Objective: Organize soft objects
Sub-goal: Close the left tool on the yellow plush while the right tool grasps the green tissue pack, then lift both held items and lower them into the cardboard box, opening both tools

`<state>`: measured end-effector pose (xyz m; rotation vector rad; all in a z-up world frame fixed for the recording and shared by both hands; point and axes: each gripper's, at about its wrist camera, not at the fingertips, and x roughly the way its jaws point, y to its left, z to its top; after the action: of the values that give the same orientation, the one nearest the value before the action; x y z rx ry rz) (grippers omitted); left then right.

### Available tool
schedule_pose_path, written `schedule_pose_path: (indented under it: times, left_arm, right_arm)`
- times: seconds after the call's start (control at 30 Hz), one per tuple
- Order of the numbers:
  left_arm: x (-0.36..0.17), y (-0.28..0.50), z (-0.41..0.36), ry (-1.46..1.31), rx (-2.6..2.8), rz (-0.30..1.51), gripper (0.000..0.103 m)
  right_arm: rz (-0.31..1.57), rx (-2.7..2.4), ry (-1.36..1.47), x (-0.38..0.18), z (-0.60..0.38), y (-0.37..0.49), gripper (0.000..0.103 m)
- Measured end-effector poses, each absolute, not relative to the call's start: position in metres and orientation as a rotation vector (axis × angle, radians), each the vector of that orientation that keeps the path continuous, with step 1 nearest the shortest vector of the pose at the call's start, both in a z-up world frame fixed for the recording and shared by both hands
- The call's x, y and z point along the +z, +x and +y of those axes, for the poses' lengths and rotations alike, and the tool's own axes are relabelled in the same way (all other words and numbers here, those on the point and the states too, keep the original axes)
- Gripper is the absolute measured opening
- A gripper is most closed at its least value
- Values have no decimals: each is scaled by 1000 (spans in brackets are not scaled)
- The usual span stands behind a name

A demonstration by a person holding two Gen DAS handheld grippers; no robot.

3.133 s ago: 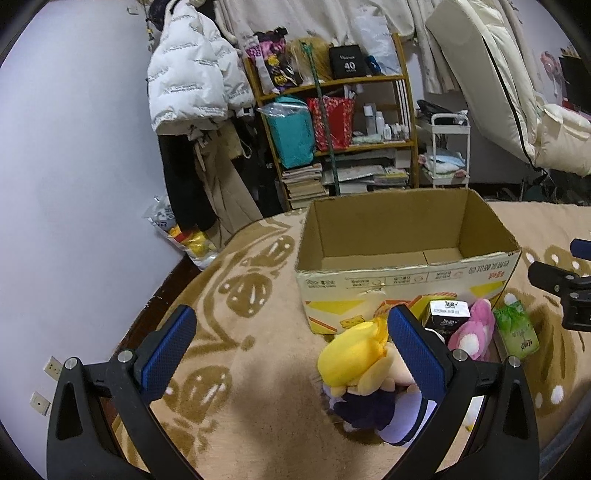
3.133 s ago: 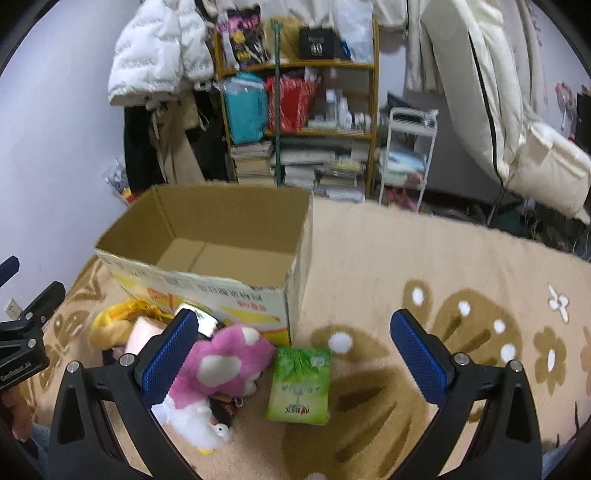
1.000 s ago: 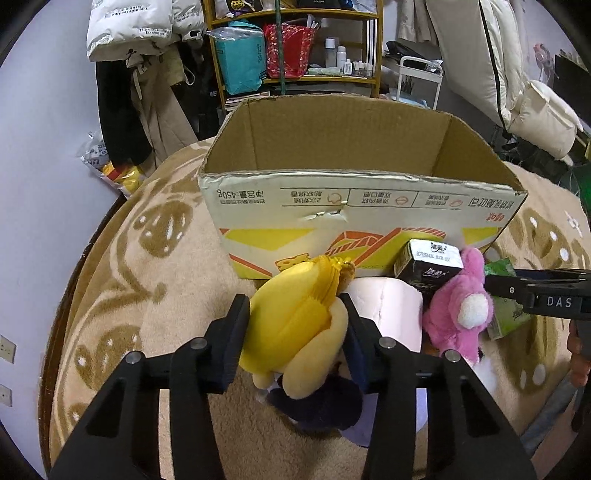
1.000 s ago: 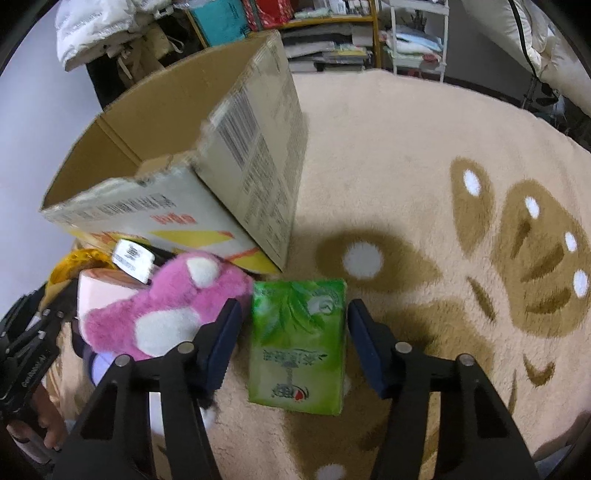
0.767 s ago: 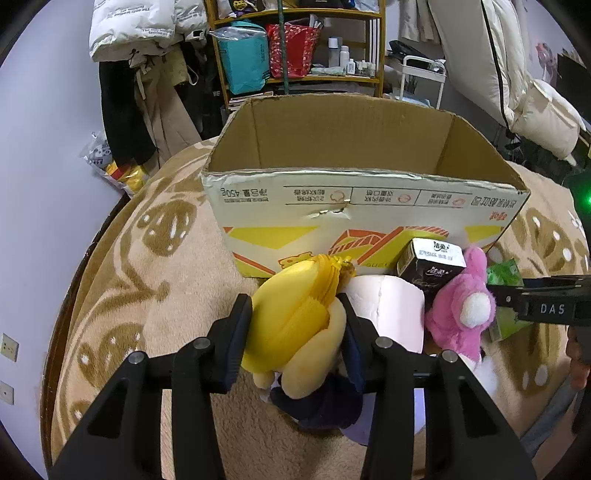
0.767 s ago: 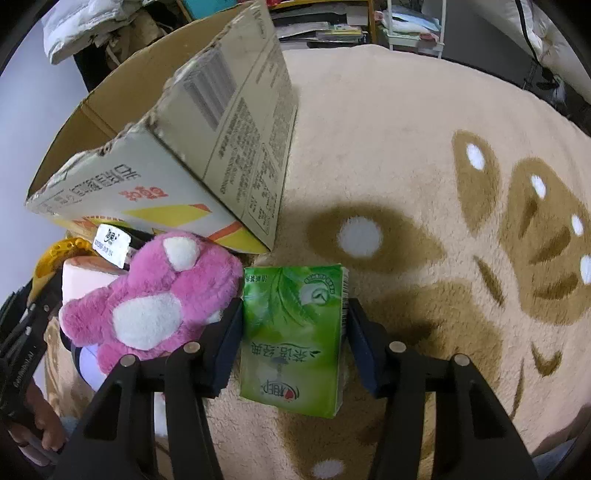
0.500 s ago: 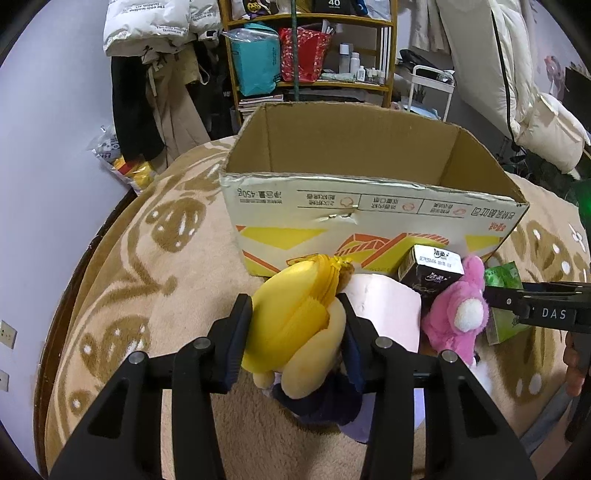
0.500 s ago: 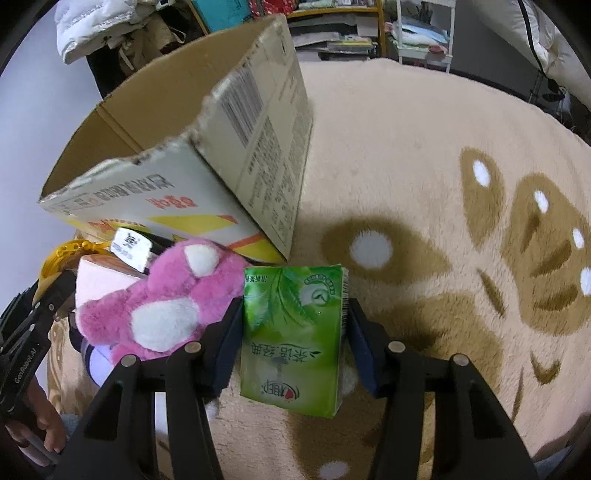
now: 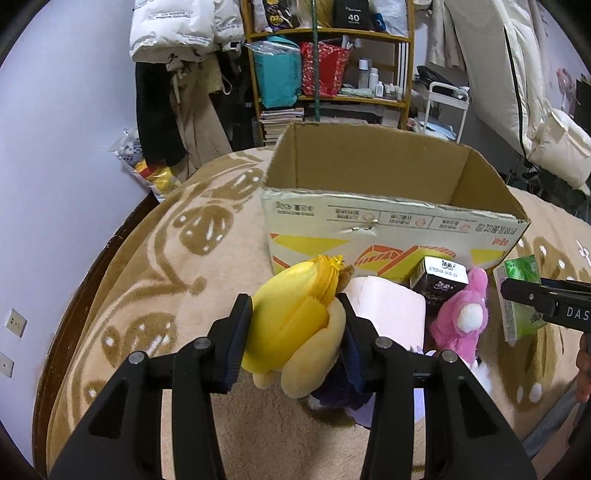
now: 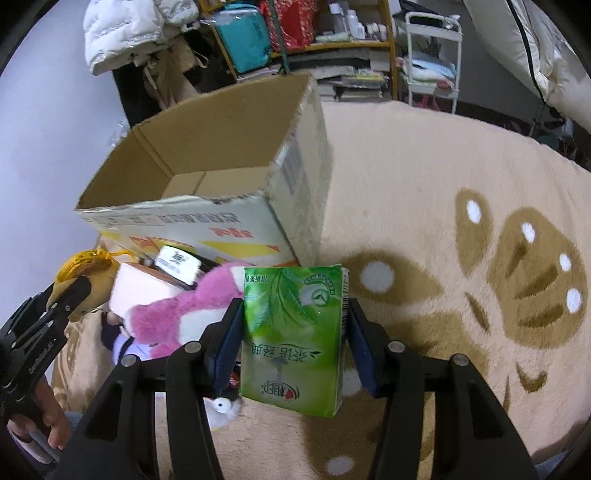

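Both pairs of jaws are squeezed shut on something soft. At the bottom middle of the left wrist view, the left gripper [image 9: 295,332] pinches a yellow plush toy [image 9: 291,325] between its two blue pads. The toy bulges out above them, and its pale tan part hangs down in front.

At the bottom middle of the right wrist view, the right gripper [image 10: 293,343] holds a green tissue pack [image 10: 293,332] by its two long sides. The pack stands almost straight up, with its printed face toward the camera.

A big open cardboard box [image 9: 388,225] sits on a tan blanket [image 10: 443,177] with brown shapes and white dots. It fills the middle of the left wrist view and the upper left of the right wrist view. Brown walls and a bit of floor show inside.

Just in front of the box lies a small pile — a pink plush toy [image 9: 463,317] with a white spot, a pale pink roll [image 9: 388,314], and a small dark box [image 9: 437,280] with a white top. The pink plush toy is right beside the green tissue pack, on its left in the right wrist view [image 10: 184,306].

Far back, at the top of both views, a wooden shelf [image 9: 332,66] holds bags and bottles, and a white puffy coat [image 9: 173,29] hangs at the upper left.
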<state>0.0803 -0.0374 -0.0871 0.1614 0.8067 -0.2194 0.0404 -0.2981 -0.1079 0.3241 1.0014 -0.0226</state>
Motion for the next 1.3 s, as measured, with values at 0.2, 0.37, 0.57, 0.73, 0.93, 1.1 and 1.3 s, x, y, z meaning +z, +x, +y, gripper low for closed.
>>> schedule_pose_path:
  times: [0.2, 0.37, 0.57, 0.73, 0.93, 1.1, 1.3]
  left_arm:
    - [-75, 72, -29, 149, -162, 742, 43]
    - [-60, 63, -19, 113, -123, 679, 43]
    - [-36, 47, -10, 85, -110, 558, 43]
    - [-20, 37, -12, 89, -125, 479, 43]
    - [-5, 29, -21, 128, -133, 396, 43]
    - [5, 31, -31, 147, -151, 344, 43]
    - [11, 44, -40, 159, -155, 310, 43]
  right_arm:
    - [942, 12, 269, -93, -281, 40, 56]
    - [837, 36, 205, -71, -267, 28, 55]
    - [690, 30, 151, -42, -256, 10, 55]
    - [596, -9, 124, -25, -253, 3, 55]
    - [497, -42, 67, -6, -247, -1, 55]
    - [461, -55, 46, -1, -242, 4, 55]
    - [409, -62, 33, 7, -239, 13, 55]
